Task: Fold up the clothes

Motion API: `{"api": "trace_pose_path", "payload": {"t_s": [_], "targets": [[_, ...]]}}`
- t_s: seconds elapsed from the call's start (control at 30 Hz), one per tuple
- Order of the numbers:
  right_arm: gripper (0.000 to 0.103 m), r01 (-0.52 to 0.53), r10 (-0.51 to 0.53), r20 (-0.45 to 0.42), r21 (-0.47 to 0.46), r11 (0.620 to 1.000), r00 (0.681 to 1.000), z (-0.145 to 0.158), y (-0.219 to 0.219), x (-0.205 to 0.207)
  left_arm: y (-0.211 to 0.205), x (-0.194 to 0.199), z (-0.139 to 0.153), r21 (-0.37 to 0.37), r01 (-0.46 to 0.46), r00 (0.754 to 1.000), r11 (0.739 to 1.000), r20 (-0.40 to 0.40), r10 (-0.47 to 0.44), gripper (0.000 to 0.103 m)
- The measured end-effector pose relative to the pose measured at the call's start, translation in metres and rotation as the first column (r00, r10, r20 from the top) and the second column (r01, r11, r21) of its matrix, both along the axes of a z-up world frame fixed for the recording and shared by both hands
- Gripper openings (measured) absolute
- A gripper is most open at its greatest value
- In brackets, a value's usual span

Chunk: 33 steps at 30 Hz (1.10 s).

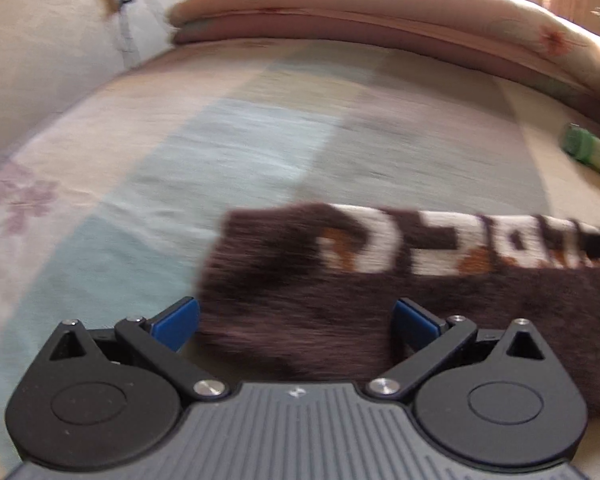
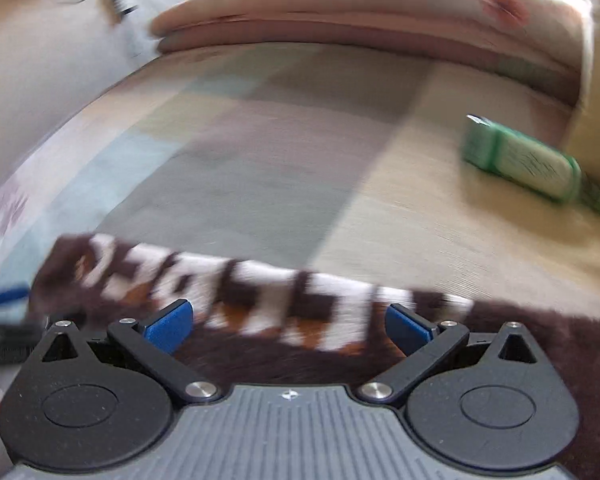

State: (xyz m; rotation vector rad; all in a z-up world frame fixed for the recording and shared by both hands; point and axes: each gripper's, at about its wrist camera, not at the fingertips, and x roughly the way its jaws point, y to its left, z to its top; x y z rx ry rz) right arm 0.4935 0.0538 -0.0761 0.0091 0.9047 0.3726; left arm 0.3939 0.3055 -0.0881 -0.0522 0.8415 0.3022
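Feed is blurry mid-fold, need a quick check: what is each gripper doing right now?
Left gripper: open, holding nothing, brown fuzzy garment just ahead of it.
Right gripper: open, holding nothing, over the same garment's lettered band.

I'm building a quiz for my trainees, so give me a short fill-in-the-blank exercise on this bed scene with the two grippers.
1. Both the left gripper and the right gripper have their jaws ____.
2. The fuzzy garment is mostly dark ____ with white lettering.
3. The small packet lying on the bedsheet is ____ in colour.

Missing words: open; brown; green
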Motion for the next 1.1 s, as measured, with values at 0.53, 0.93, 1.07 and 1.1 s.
{"api": "trace_pose_path", "payload": {"t_s": [0.53,0.93,1.07,1.1], "targets": [[0.103,-0.274,0.275,0.078,-0.014,0.962,0.958,-0.015,0.121,-0.031,0.046,-0.031,0.028,-0.03,-0.144,0.986,0.989,0.087,0.146,0.102],[0.103,-0.118,0.104,0.108,0.131,0.984,0.989,-0.032,0.102,-0.01,0.037,-0.029,0.037,-0.066,-0.102,0.986,0.993,0.129,0.109,0.102],[0.103,-0.201,0.191,0.075,0.159,0.967,0.979,-0.028,0.111,-0.006,0.039,-0.031,0.04,-0.128,-0.087,0.982,0.988,0.157,0.106,0.102],[0.103,-0.207,0.2,0.057,0.179,0.962,0.978,-0.025,0.103,-0.004,0.037,-0.031,0.041,-0.136,-0.083,0.981,0.987,0.161,0.105,0.102]]}}
